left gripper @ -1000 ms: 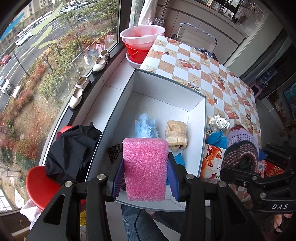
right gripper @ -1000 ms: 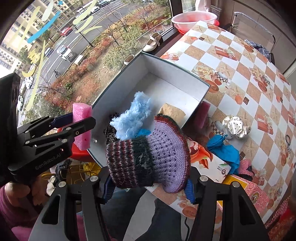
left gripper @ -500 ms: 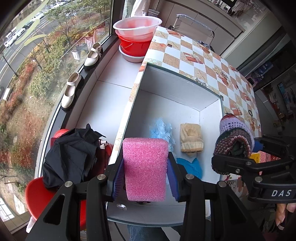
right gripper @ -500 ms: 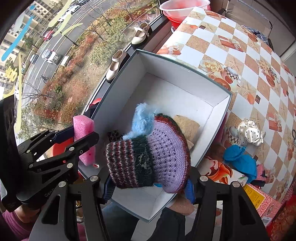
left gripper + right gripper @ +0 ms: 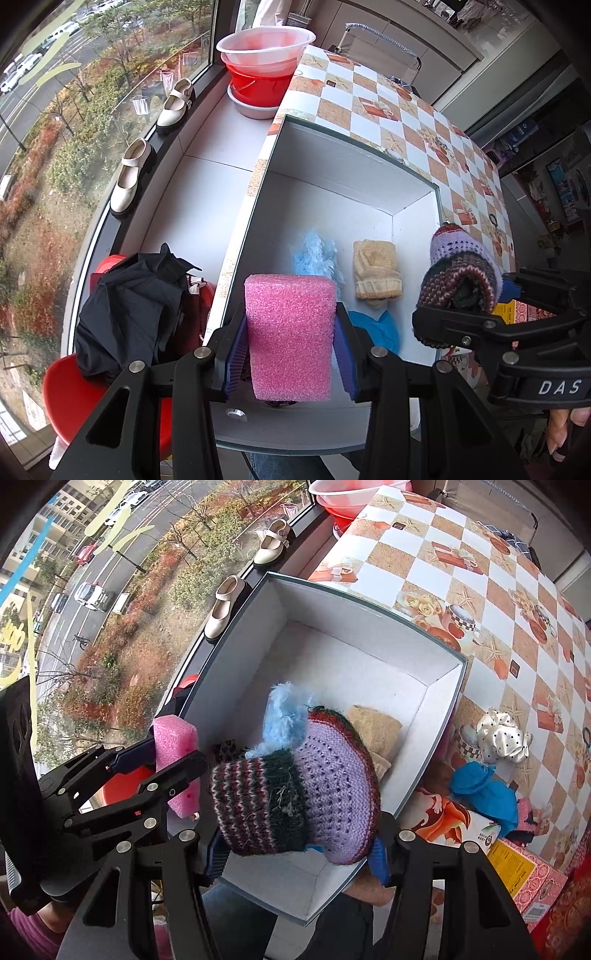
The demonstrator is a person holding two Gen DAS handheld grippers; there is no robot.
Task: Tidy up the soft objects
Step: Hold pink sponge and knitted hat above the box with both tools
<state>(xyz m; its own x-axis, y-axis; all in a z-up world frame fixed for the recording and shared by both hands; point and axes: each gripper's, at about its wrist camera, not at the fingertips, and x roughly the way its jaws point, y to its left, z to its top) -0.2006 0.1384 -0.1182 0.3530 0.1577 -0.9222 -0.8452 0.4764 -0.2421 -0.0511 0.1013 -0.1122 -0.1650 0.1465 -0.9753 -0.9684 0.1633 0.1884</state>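
Gripping a pink foam block [image 5: 290,334] in your left gripper [image 5: 291,354], right gripper [image 5: 299,849] clamped on a striped purple knitted hat [image 5: 295,794], both over the white box [image 5: 332,206].

Black hand-held gripper [image 5: 291,356], blue pads [image 5: 236,354]

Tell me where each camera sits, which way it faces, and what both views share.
Left wrist: sits on the left gripper, facing steeply down into the white box; its jaws clamp a pink sponge, the right gripper shows at right, jeans below.
Right wrist: sits on the right gripper, facing steeply down over the same box; its jaws clamp a knitted hat, the left gripper enters from the left, a purple sleeve shows below it.
Shared: box, sponge, hat, blue fluffy thing, beige cloth, cream shoes.
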